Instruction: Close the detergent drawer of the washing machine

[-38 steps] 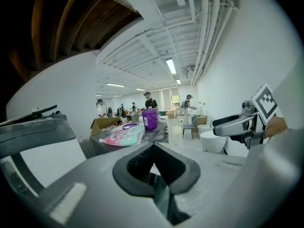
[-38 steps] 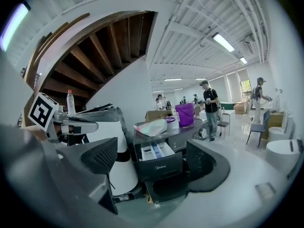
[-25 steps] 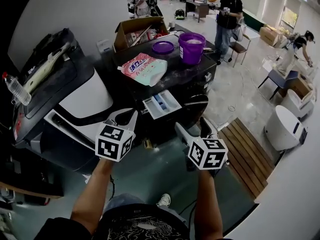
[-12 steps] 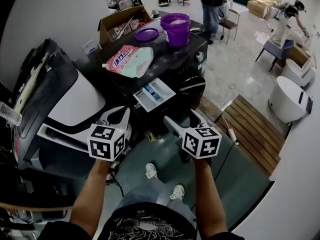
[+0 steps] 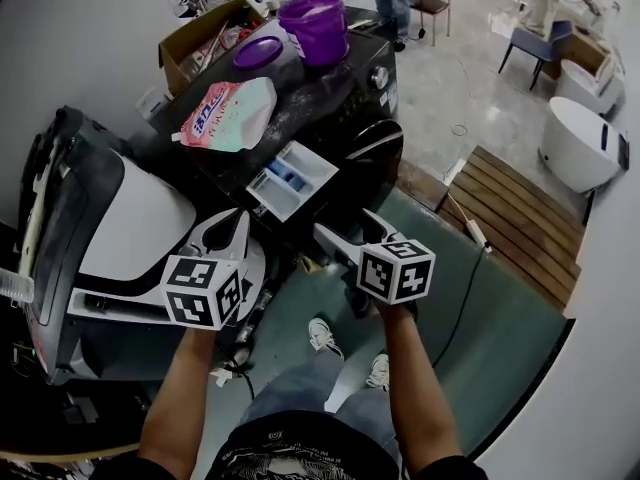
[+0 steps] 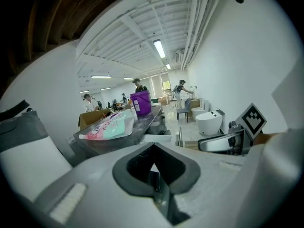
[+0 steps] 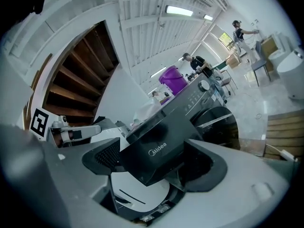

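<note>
In the head view the detergent drawer (image 5: 292, 178) stands pulled out of the dark washing machine (image 5: 335, 93), its white compartments facing up. A pink detergent pouch (image 5: 225, 113), a purple bucket (image 5: 318, 23) and a purple lid (image 5: 258, 51) sit on the machine's top. The left gripper (image 5: 235, 230) is held low to the left of the drawer, over a white appliance (image 5: 135, 223); the right gripper (image 5: 345, 226) is just in front of the drawer's outer end. In the left gripper view the left gripper (image 6: 154, 148) has its jaws pressed together with nothing held between them, and the pouch (image 6: 109, 127) and bucket (image 6: 141, 103) show beyond on the machine top. In the right gripper view the right gripper (image 7: 152, 163) has its jaws spread apart, with the drawer's black front panel (image 7: 154, 148) framed between them; whether either jaw touches the panel cannot be told. The machine's door and control face (image 7: 209, 106) run off behind it.
</note>
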{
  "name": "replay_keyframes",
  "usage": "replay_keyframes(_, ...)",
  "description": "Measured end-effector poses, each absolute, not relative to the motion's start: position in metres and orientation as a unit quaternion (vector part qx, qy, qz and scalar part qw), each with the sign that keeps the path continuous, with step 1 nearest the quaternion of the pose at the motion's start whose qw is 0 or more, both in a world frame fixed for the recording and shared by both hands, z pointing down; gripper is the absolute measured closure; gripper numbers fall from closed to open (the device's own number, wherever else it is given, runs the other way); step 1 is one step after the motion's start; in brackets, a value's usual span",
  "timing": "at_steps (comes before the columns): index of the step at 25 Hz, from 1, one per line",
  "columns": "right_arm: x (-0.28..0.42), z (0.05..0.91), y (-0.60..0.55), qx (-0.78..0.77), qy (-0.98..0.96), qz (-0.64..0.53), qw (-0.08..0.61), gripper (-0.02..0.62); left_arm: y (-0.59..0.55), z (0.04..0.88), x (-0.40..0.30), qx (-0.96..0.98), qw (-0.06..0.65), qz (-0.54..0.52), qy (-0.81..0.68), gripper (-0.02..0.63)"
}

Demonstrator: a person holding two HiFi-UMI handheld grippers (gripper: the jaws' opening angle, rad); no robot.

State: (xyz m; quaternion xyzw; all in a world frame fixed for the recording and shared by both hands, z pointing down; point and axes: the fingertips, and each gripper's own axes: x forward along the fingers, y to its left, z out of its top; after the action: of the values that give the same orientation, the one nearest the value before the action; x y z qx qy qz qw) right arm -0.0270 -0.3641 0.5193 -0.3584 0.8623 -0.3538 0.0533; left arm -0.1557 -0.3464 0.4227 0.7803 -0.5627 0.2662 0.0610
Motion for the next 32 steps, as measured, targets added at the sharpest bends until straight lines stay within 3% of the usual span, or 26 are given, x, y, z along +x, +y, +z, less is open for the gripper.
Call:
replay_keyframes(12, -0.055, 0.556, -0.384, -0.338, 0.841, -0.408, 0.108, 0.18, -0.369, 0.443, -0.168, 0.787, 0.055, 0.284, -0.545, 0.606)
replay_keyframes(21, -0.062, 0.567, -0.396, -0.291, 0.794, -0.489, 0.214, 0.196, -0.386, 0.455, -0.167, 0.797, 0.052, 0.296, -0.524, 0.606)
replay_keyframes(32, -0.065, 0.559, -0.402, -0.259, 0.772, -0.508, 0.281, 0.221, -0.393, 0.461, -0.174, 0.797, 0.054, 0.296, -0.524, 0.606)
